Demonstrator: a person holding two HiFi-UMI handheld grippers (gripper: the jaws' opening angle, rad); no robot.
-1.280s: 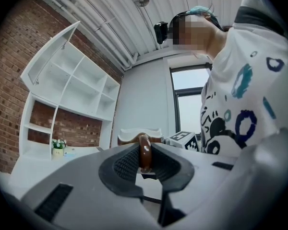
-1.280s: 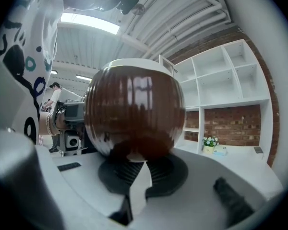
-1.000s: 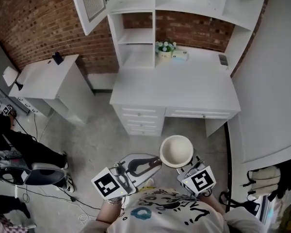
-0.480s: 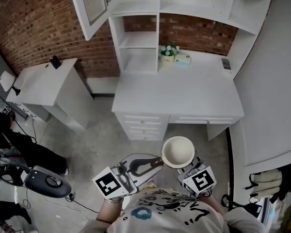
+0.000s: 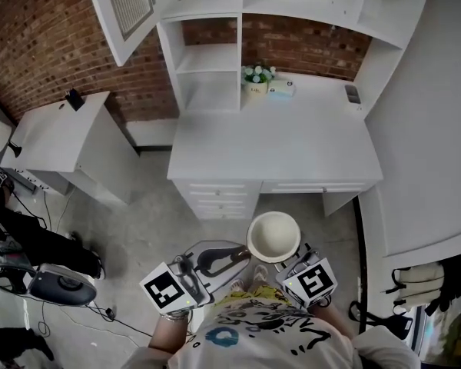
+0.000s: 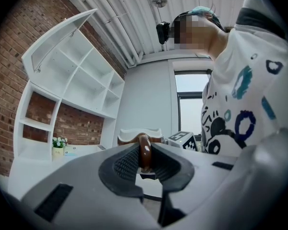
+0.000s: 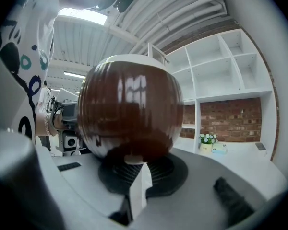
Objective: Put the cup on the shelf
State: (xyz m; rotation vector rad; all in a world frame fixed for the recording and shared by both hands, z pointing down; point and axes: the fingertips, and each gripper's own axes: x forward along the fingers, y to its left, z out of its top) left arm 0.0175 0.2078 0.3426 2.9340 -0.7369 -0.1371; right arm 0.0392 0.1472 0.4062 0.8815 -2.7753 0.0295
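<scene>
A brown cup [image 5: 273, 237] with a cream inside is held upright in the air in front of the white desk [image 5: 292, 141]. My left gripper [image 5: 241, 254] is shut on its brown ring handle [image 6: 144, 152], which stands between the ribbed pads. From the other side, my right gripper [image 5: 286, 264] is shut on the cup's foot, and the round brown body [image 7: 129, 107] fills the right gripper view above the jaws. The white shelf unit [image 5: 207, 60] rises over the desk's back, its compartments mostly bare.
A small flower pot [image 5: 255, 79], a pale box [image 5: 283, 88] and a remote [image 5: 352, 93] lie at the desk's back. A cabinet door [image 5: 123, 6] hangs open top left. A white side table [image 5: 58, 133] stands left, with cables and gear [image 5: 58, 287] on the floor.
Both grippers keep their hold on the cup. The person has moved, so the desk and floor gear have shifted a little in the head view.
</scene>
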